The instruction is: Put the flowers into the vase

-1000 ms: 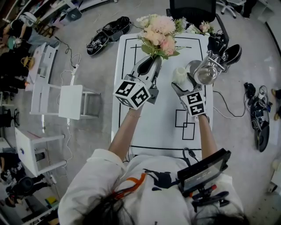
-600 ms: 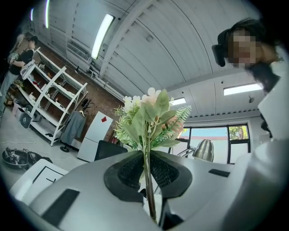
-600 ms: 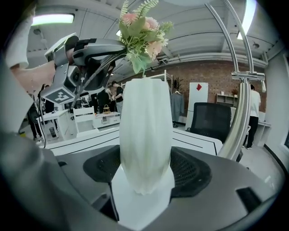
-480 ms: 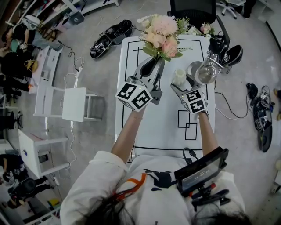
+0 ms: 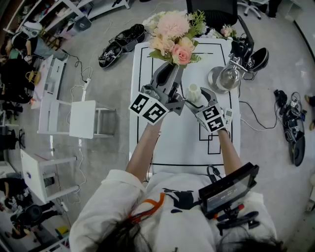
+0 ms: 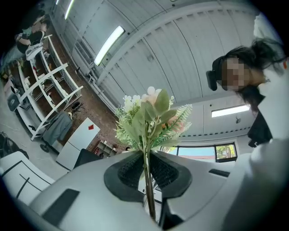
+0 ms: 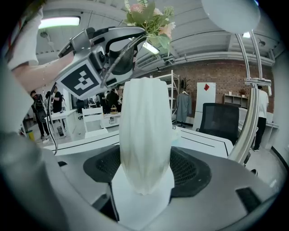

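A bunch of pink and cream flowers with green leaves is held by its thin stems in my left gripper, which is shut on them and points upward. In the left gripper view the stems run up between the dark pads to the leafy heads. The white ribbed vase stands upright on the white table, and my right gripper is shut on it. In the right gripper view the vase fills the gap between the pads, with the left gripper and flowers just above it.
A silver desk lamp stands at the table's far right. More flowers lie at the far edge by a black office chair. Shoes lie on the floor to the left, white shelving beyond them.
The left gripper has risen and tilted up with the flowers. The right gripper has slid the vase left, closer under the left gripper.
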A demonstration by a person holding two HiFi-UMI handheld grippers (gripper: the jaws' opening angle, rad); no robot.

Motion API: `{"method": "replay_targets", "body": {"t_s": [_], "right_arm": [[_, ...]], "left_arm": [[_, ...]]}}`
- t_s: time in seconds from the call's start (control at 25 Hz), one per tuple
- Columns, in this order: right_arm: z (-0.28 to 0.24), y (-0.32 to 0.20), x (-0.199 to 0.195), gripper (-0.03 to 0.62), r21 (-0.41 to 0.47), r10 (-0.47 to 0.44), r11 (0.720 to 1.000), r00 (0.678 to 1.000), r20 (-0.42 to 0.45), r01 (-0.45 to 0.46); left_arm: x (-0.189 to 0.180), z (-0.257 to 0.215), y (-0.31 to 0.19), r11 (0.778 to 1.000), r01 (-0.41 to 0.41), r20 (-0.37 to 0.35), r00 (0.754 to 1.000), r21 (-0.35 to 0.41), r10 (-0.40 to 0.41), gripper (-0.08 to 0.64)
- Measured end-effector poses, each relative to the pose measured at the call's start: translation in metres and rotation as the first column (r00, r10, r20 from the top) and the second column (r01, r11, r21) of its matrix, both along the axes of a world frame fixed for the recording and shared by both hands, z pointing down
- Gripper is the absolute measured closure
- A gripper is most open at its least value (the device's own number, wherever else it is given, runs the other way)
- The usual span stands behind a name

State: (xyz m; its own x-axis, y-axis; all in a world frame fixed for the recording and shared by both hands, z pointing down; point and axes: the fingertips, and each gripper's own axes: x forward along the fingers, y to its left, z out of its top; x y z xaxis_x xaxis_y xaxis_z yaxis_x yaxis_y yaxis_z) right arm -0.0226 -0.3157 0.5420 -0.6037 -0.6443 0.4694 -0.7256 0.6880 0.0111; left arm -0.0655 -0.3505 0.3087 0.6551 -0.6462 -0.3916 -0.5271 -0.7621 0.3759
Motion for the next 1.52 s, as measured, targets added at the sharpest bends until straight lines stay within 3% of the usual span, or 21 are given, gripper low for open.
{"method": "replay_targets", "body": {"t_s": [0.2, 0.4, 0.6, 0.96, 1.52], "right_arm": [[0.004, 0.006, -0.006, 0.244, -0.006, -0.012, 1.0, 1.0, 0.008, 0.012], [0.009, 0.015, -0.011, 0.244, -0.012, -0.032, 0.999, 0.999, 0.014, 0.032], [0.01, 0.02, -0.014, 0.244, -0.013, -0.038, 0.999, 0.999, 0.021, 0.038], [0.012, 0.021, -0.012, 0.244, -0.018, -0.03, 0.999, 0.999, 0.039, 0.031], [0.016, 0.022, -0.011, 0.244, -0.029, -0.02, 0.999, 0.999, 0.048, 0.022]], "left_arm": [[0.007, -0.012, 0.004, 0.997, -0.024, -0.006, 1.0, 0.068, 0.025, 0.517], [0.022, -0.015, 0.003, 0.993, -0.034, 0.054, 0.998, 0.115, 0.028, 0.517], [0.032, -0.017, 0.003, 0.99, -0.051, 0.071, 0.997, 0.135, 0.042, 0.517], [0.05, 0.016, 0.013, 0.984, -0.08, 0.228, 0.973, 0.16, 0.042, 0.517], [0.008, 0.03, 0.013, 0.998, 0.008, 0.022, 1.0, 0.07, -0.01, 0.512]]}}
